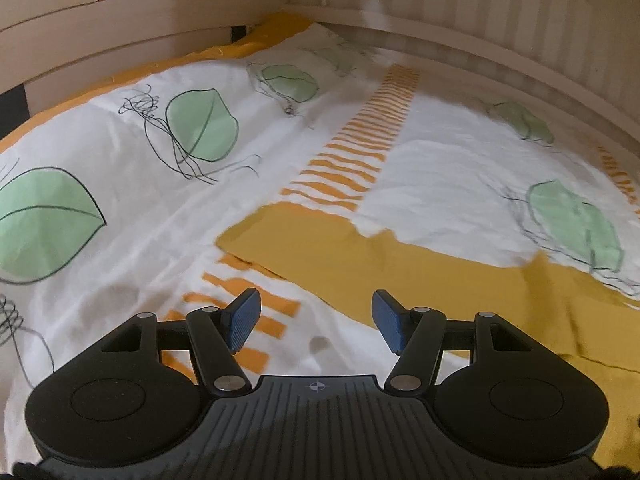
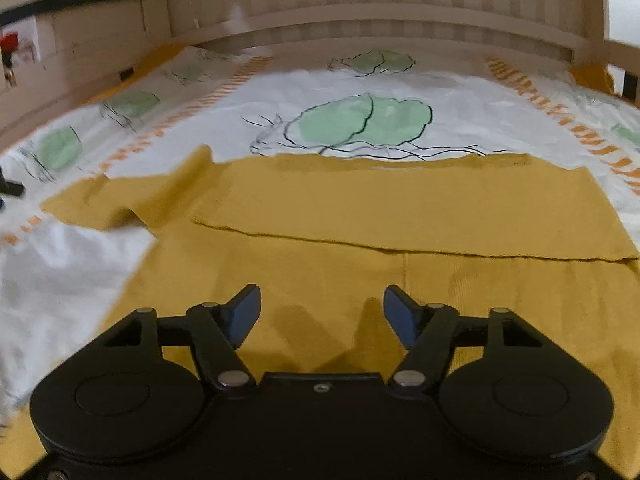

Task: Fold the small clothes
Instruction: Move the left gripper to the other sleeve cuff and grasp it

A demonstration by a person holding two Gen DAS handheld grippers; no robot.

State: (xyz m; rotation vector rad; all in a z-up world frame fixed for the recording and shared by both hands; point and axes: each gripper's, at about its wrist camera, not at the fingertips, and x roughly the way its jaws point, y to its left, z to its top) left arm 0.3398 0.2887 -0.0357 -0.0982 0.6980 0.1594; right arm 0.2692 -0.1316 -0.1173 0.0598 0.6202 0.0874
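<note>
A mustard-yellow garment [image 2: 400, 220] lies flat on the bed, its far part folded over toward me with a straight edge across the middle; one sleeve [image 2: 120, 200] sticks out at the left. In the left wrist view the same garment [image 1: 360, 256] stretches from the centre to the right edge. My left gripper [image 1: 316, 320] hovers open over the bedspread just short of the sleeve end, nothing between its blue pads [image 1: 242, 322]. My right gripper [image 2: 322, 316] hovers open above the garment's near part, empty.
The bedspread [image 1: 140, 240] is white with green leaves and orange stripes. A pale slatted bed frame [image 2: 360, 16] closes off the far side and a wooden panel [image 1: 120, 28] stands at the left. A dark object [image 2: 10, 190] shows at the left edge.
</note>
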